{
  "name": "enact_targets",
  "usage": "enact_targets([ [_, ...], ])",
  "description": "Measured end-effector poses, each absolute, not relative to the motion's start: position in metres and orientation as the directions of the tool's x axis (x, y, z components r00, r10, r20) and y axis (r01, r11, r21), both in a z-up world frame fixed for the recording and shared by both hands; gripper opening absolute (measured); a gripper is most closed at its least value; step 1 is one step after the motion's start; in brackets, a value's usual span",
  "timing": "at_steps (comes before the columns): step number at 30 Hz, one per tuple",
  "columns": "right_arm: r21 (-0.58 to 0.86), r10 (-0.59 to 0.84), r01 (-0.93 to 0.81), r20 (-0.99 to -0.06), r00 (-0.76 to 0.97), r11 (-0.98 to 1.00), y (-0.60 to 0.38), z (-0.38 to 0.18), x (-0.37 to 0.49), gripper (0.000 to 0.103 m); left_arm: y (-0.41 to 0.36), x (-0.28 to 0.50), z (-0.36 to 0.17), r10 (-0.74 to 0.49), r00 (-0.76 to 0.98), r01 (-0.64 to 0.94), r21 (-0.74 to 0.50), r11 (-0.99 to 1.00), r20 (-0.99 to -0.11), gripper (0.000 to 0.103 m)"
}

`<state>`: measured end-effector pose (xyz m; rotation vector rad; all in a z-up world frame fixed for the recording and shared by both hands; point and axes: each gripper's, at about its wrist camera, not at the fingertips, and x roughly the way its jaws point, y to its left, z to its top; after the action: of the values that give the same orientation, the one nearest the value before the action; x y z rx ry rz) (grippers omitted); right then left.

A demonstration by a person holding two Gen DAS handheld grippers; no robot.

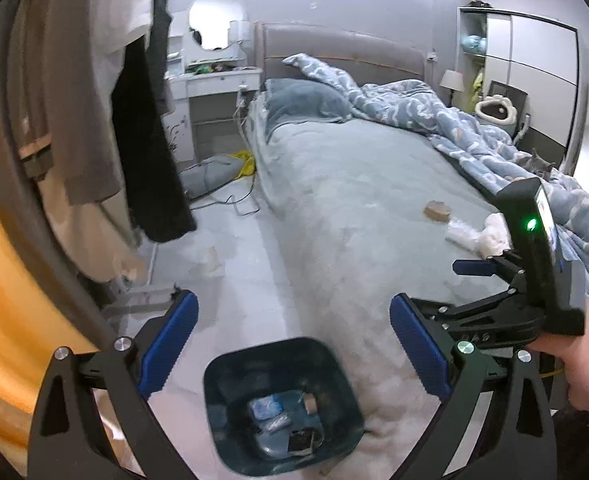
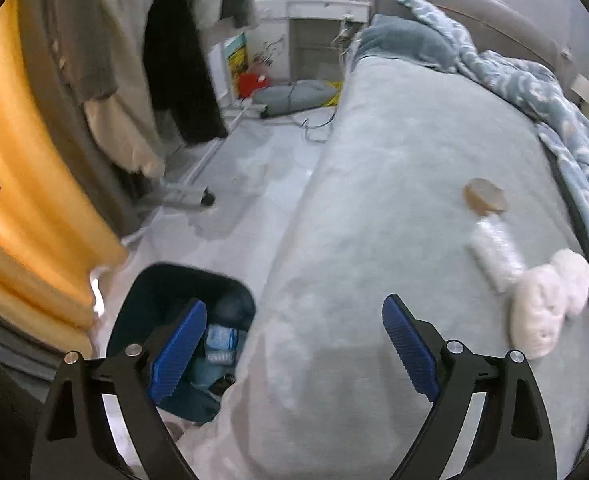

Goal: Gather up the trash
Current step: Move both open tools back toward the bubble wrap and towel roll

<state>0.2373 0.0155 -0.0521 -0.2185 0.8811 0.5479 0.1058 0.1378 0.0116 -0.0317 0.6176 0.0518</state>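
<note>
A dark blue trash bin (image 1: 282,404) stands on the floor beside the bed, holding several scraps; it also shows in the right wrist view (image 2: 162,284). My left gripper (image 1: 294,340) is open and empty above the bin. My right gripper (image 2: 294,344) is open and empty over the bed's near edge; its body shows in the left wrist view (image 1: 534,280). On the bed lie a brown round piece (image 2: 485,197), a clear crumpled plastic wrapper (image 2: 496,254) and a white fluffy wad (image 2: 546,304). These also show in the left wrist view: brown piece (image 1: 437,211), wrapper (image 1: 464,234).
A grey-blue bed (image 2: 394,184) fills the right, with a patterned duvet (image 1: 434,116) bunched at its far side. Hanging clothes (image 1: 94,100) and an orange curtain (image 2: 26,184) stand on the left. Cables and a grey bag (image 1: 210,174) lie on the floor by a white dresser (image 1: 218,80).
</note>
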Motion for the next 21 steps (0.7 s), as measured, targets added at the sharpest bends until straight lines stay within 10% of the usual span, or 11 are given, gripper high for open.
enact_targets([
  [21,0.034,0.359,-0.467,-0.691,0.628,0.884,-0.096,-0.014,0.273,0.091,0.072,0.194,0.004,-0.158,0.804,0.099,-0.134,0.986,-0.573,0.098],
])
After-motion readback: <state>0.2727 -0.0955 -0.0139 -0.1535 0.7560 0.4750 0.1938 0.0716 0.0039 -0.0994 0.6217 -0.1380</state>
